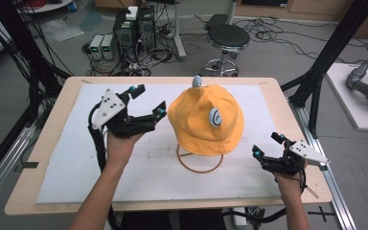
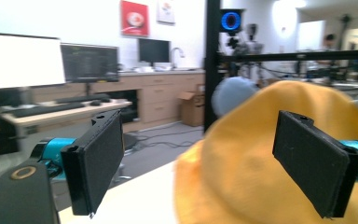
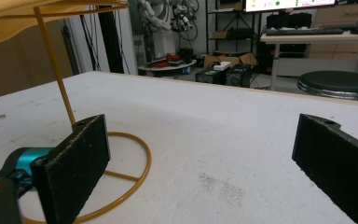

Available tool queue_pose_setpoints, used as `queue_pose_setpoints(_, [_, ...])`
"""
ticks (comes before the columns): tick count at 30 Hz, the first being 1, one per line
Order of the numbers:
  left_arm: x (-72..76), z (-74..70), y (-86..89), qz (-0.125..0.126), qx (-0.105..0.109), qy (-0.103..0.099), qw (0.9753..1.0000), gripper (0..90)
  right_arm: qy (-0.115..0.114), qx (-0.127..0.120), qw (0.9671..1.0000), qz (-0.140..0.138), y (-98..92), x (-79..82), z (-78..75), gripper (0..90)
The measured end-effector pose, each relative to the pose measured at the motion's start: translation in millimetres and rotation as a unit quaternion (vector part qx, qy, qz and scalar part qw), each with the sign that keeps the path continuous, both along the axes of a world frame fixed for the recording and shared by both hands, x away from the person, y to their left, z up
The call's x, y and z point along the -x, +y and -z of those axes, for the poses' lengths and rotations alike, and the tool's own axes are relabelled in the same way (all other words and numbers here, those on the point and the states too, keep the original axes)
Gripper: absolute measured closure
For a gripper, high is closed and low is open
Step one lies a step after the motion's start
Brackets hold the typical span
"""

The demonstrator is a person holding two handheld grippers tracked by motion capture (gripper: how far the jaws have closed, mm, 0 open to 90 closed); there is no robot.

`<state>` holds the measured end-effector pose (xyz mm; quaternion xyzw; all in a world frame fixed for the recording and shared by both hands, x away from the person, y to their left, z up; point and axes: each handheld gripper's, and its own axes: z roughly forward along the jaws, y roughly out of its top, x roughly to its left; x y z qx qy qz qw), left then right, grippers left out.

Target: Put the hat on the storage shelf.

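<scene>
at table centre, yellow hat (image 1: 205, 120) sits on wire stand (image 1: 200, 163); left gripper (image 1: 147, 99) spread beside crown, lined up to grab; right gripper (image 1: 269, 145) spread, waiting near base.

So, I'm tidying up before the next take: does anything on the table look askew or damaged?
Nothing stands out. The hat sits level on its wire stand, and both the left gripper and right gripper are open, clear of it.
</scene>
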<state>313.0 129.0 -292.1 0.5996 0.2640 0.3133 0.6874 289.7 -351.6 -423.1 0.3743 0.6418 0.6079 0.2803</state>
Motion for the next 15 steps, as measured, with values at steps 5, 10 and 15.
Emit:
queue_pose_setpoints(5, [-0.5, 4.2, 35.3, -0.055, -0.003, 0.002, 0.9985, 16.8, -0.002, 0.004, 1.0, 0.007, 1.4, -0.7, -1.1, 3.7])
queue_pose_setpoints(10, [1.4, 11.4, 74.3, -0.113, -0.001, 0.01, 0.9936, 16.9, -0.005, 0.006, 0.9999, 0.011, 4.5, -1.1, -2.2, 3.7])
queue_pose_setpoints(15, [8.0, 19.8, 111.5, -0.171, -0.005, 0.01, 0.9852, 16.8, -0.011, 0.008, 0.9997, 0.019, 6.4, -2.2, -2.5, 3.7])
